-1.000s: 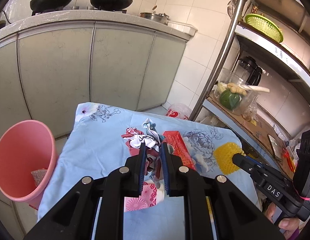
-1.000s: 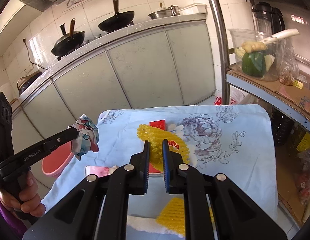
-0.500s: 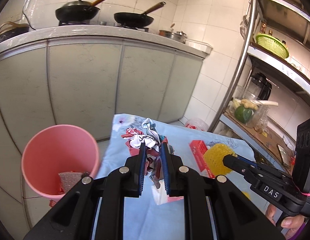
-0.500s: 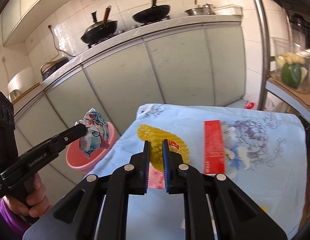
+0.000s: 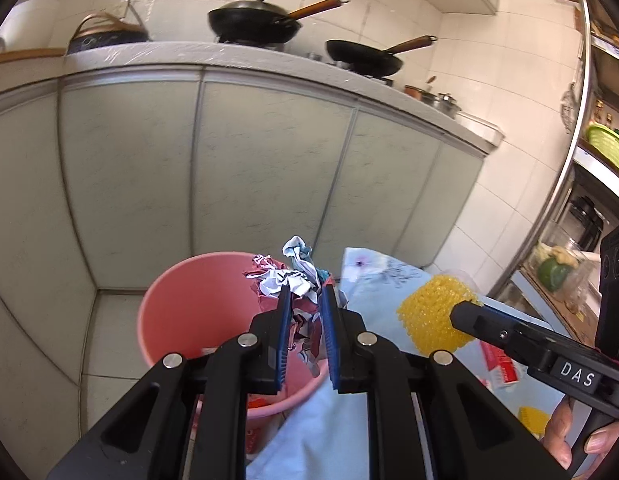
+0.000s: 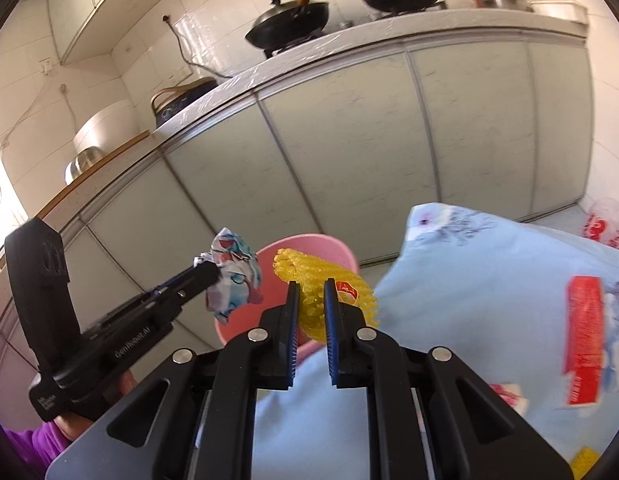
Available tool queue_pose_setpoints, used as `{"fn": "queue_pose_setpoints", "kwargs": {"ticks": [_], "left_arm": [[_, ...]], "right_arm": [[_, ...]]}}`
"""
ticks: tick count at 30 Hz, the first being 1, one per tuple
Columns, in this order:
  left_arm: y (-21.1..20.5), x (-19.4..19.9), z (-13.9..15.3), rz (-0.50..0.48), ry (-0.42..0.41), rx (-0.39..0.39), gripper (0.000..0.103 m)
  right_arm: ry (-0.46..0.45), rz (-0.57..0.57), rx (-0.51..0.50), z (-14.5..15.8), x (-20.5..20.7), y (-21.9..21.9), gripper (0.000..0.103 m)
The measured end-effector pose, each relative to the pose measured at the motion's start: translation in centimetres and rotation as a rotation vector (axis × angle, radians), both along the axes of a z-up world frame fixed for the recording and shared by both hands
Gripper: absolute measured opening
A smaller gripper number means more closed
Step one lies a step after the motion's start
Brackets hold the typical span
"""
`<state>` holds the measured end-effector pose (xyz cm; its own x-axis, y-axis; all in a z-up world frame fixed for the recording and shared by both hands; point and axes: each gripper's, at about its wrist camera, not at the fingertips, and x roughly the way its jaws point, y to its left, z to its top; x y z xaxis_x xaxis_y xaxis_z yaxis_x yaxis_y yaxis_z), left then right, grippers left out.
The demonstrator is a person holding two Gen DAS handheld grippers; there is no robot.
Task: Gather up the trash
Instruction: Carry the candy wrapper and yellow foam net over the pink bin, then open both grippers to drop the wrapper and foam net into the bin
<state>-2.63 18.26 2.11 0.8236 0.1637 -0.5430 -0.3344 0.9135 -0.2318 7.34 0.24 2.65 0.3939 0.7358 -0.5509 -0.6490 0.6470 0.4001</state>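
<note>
Crumpled printed wrapper (image 5: 293,284), red, white and teal, sits pinched between the jaws of the left gripper (image 5: 303,320), bunched at the fingertips and trailing back along the blue pads. What matters for the coming move is what lies below and ahead of those jaws: the pink bucket (image 5: 181,304) opens directly beneath and just beyond them, its mouth facing up, so the wad hangs over the bucket's near-right part, not over the cloth. From the right wrist view the same wad shows left of and slightly above the bucket rim. The right gripper (image 6: 311,308) has its jaws pinched on a yellow foam net (image 6: 309,280), whose ribbed body bulges forward past the fingertips; the bucket rim lies just ahead of and behind it, while the blue floral cloth (image 6: 489,280) on the tabletop spreads below and to the right of these jaws. By my judgement the left hand is the nearer to a drop and need only spread its jaws; the right has to travel a little further forward and left to clear the rim. A red box (image 6: 583,340) lies flat on the cloth, well to the right of the right jaws, its long axis running away from them.
</note>
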Motion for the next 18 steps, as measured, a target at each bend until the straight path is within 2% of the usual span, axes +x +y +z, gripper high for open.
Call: {"fn": "queue_pose_setpoints", "kwargs": {"ticks": [8, 11, 18], "left_arm": [[3.0, 0.1, -2.8, 0.062, 0.055, -0.008, 0.015], [3.3, 0.3, -3.6, 0.077, 0.071, 0.013, 0.015], [4.4, 0.3, -5.2, 0.099, 0.108, -0.005, 0.015]], "right_arm": [[0.091, 0.073, -0.013, -2.7, 2.2, 6.3, 0.012], [0.089, 0.090, -0.040, -3.7, 2.2, 7.9, 0.012], [0.078, 0.099, -0.094, -5.3, 2.2, 9.6, 0.013]]}}
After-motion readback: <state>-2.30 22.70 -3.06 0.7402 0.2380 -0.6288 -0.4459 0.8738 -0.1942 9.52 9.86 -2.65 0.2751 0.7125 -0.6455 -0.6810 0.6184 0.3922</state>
